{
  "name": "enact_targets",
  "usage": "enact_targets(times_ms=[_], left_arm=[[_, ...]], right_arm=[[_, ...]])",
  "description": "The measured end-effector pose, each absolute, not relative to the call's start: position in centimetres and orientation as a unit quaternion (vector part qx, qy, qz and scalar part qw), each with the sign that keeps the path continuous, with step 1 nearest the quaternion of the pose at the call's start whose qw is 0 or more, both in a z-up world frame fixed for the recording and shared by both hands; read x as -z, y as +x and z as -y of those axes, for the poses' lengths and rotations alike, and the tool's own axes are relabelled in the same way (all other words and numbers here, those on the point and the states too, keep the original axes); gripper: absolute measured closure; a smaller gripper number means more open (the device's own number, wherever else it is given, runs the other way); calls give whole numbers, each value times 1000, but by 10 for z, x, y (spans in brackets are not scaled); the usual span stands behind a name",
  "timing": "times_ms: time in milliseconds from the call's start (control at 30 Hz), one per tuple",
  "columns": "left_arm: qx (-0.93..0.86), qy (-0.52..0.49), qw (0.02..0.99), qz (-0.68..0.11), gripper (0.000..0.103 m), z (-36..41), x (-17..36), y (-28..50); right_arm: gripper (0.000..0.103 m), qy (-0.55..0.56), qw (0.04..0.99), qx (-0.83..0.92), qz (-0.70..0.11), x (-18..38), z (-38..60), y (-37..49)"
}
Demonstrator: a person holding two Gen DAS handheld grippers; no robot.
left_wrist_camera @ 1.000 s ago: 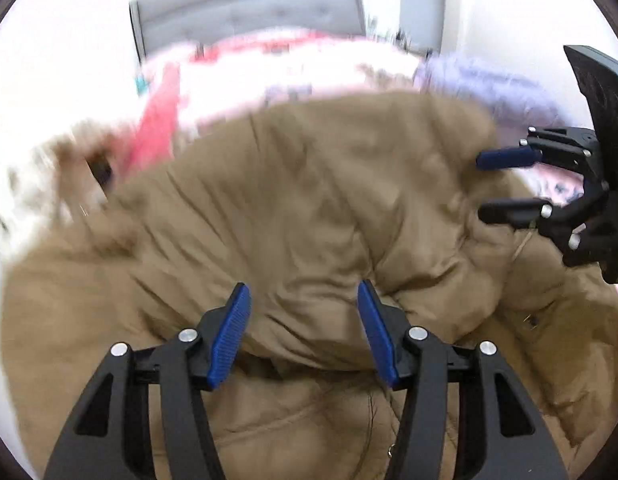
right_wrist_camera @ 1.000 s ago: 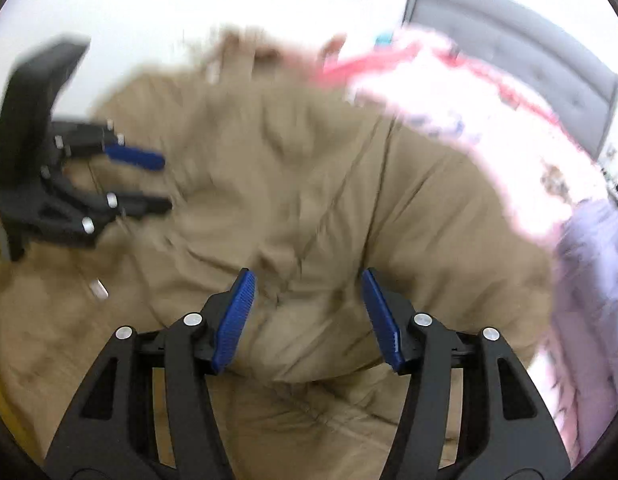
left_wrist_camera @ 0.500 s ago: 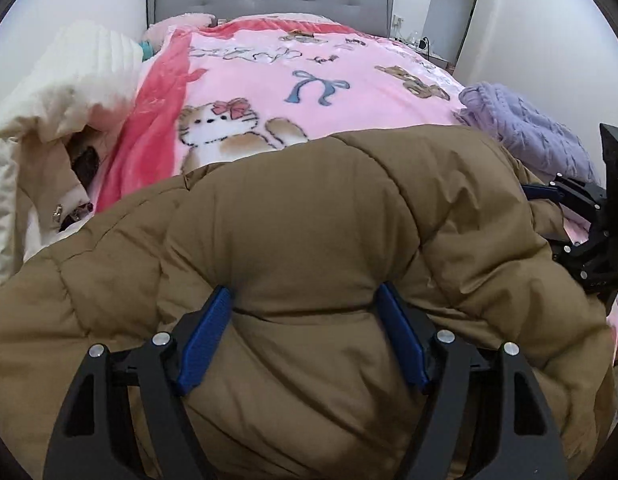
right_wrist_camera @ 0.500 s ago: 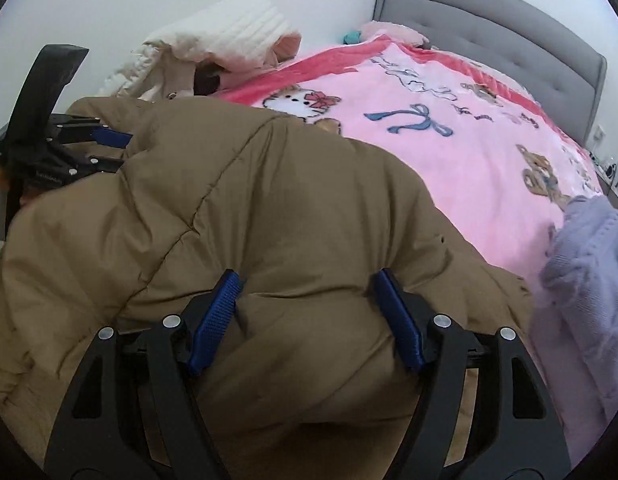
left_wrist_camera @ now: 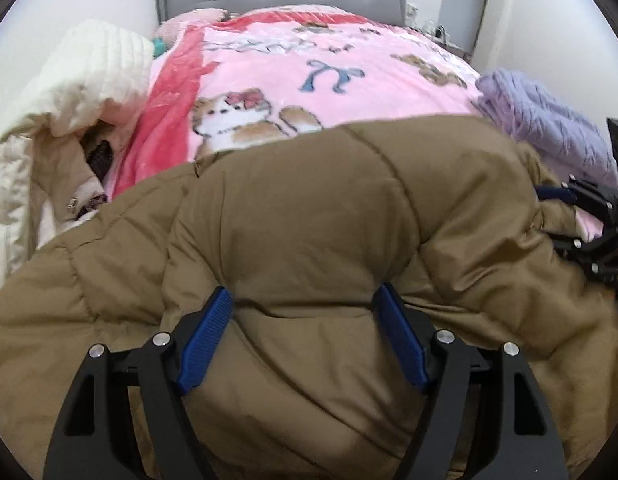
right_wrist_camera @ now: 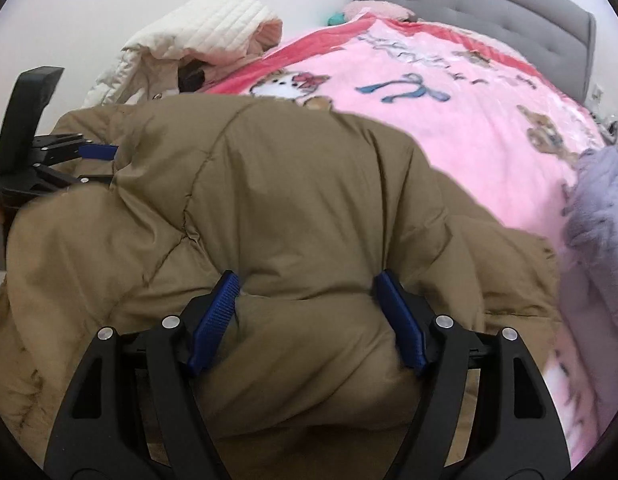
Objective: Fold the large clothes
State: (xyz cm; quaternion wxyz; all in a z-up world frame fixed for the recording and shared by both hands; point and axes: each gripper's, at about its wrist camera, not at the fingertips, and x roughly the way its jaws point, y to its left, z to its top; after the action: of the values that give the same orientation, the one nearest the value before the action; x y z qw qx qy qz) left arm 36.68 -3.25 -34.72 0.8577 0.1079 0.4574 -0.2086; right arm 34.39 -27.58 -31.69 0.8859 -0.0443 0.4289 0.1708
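Your big puffy brown coat (left_wrist_camera: 309,216) lies on the bed, on top of the pink blanket with the kitten and bow pictures (left_wrist_camera: 321,68). It is doubled over into a fat roll. You look to be in the middle of a fold, laying one half over the other.

Your left tongs (left_wrist_camera: 303,336) stand wide, with a thick bunch of coat between the blue pads. Your right tongs (right_wrist_camera: 309,316) also have a bunch of coat between them, and the pads dent the fabric on both sides. I cannot tell if either pair truly pinches or just sits around the puff.

Next, I think you should let go, pull both tongs back, and press the roll flat. Keep clear of the fuzzy purple knit (left_wrist_camera: 549,120) and the cream quilted jacket (left_wrist_camera: 81,80).
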Motion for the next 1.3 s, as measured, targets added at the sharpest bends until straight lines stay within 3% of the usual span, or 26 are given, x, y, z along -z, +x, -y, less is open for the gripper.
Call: enact_targets(times_ms=[200,233,400,800,1300], left_arm=[[243,93,875,-409,28,47,307,321],[246,102,873,-408,28,50,308,315],[247,117,851,-449,28,49,343,307],[255,131,845,-450,28,50,377,310],[245,97,852,-453,27,49,395,313]], right_arm=[[32,-43,905,-204,-370,283,258,299],[28,-58,903,-212,-368,284,252,292],[26,-122,882,-216,-400,315,235,282],[24,-137,871,-215,-420,355,234,294],[21,-136,859,-200,-451,366,227,305]])
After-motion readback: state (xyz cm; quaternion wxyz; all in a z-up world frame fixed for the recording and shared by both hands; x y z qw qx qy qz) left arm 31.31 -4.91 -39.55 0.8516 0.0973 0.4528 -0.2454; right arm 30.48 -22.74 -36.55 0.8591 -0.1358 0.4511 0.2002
